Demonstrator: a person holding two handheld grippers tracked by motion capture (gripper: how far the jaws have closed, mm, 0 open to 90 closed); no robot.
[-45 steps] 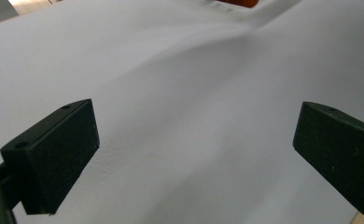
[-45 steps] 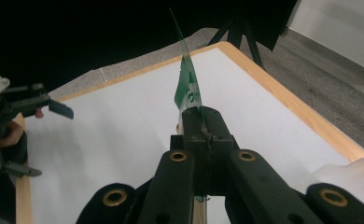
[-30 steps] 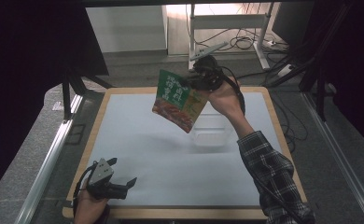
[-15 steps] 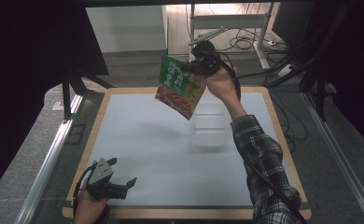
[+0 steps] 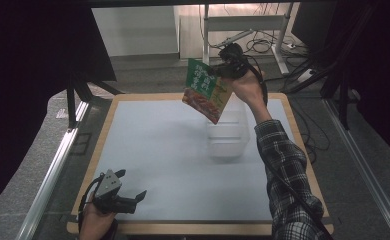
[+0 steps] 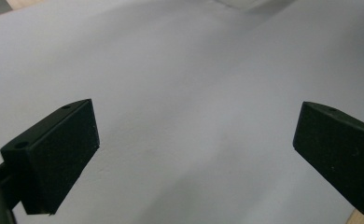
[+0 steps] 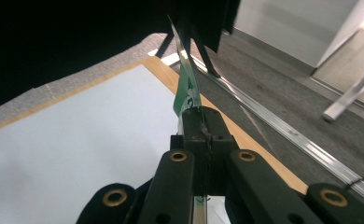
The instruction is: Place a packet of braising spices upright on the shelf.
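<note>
A flat green and red food packet (image 5: 205, 89) hangs in the air over the table's far side, pinched at its upper edge by my right gripper (image 5: 222, 71). In the right gripper view the jaws are pressed together on the packet's thin edge (image 7: 187, 88). Just below the packet stands a clear plastic container (image 5: 227, 132) on the white mat (image 5: 153, 150). My left gripper (image 5: 133, 190) rests at the table's near left corner, held by a hand, jaws wide apart. In the left gripper view its black pads (image 6: 59, 154) have only bare mat between them.
The mat lies inside a wooden table border (image 5: 303, 150). A metal rail (image 5: 53, 175) runs along the left side. Beyond the far edge stand a stand's legs and cables (image 5: 263, 45) on the floor.
My right gripper has carried the packet toward the table's far side and slightly right, above the container's far end. The left gripper has stayed where it was.
</note>
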